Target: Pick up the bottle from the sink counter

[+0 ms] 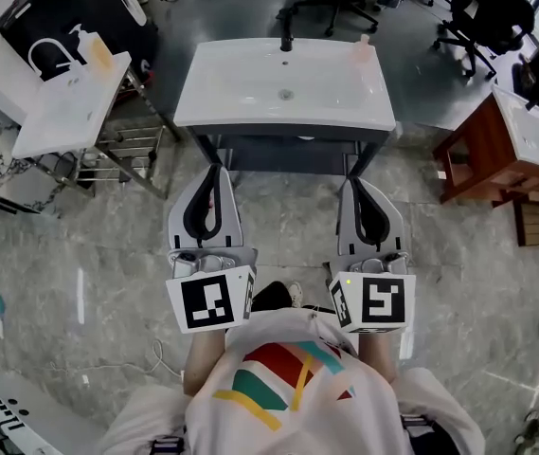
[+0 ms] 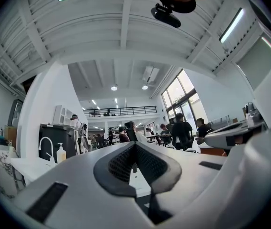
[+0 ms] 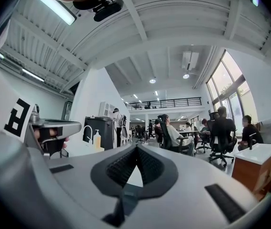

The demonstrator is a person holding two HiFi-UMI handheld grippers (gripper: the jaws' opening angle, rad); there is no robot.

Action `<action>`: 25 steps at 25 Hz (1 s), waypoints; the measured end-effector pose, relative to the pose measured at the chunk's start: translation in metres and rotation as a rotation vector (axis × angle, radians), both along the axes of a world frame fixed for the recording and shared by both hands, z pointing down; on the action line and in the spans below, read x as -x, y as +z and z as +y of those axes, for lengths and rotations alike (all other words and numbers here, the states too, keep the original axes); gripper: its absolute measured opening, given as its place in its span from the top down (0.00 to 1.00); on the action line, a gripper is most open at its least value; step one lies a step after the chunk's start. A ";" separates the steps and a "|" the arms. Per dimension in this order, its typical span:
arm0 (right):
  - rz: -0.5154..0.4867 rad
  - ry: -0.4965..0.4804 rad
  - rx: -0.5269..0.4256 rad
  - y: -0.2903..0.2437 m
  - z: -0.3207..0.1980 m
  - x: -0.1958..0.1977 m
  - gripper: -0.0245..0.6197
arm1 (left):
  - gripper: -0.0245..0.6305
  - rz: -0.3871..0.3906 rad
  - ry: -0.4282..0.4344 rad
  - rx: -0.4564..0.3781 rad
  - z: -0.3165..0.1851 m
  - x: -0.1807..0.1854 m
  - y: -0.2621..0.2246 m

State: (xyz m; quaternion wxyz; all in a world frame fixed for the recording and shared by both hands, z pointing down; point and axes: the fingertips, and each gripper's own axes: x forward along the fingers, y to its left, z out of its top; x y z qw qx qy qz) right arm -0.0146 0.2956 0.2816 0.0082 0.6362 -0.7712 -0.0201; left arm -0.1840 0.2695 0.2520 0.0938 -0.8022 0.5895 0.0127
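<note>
Since the bottle [image 1: 363,47] stands at the far right corner of the desk [image 1: 250,112], well apart from both grippers, the right gripper [image 1: 357,184] looks the natural one to send. Its fingers are closed on nothing, and the left gripper [image 1: 215,172] is the same. They should open early, straddle the bottle's body, then close squarely.
</note>
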 end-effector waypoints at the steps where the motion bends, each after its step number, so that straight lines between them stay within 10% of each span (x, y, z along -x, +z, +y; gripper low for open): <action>1: 0.003 -0.004 0.001 0.002 -0.001 -0.001 0.94 | 0.93 0.002 -0.004 0.000 0.000 -0.001 0.001; 25: 0.053 -0.057 -0.091 -0.016 -0.093 0.001 0.94 | 0.93 0.039 -0.001 -0.057 -0.098 -0.003 -0.006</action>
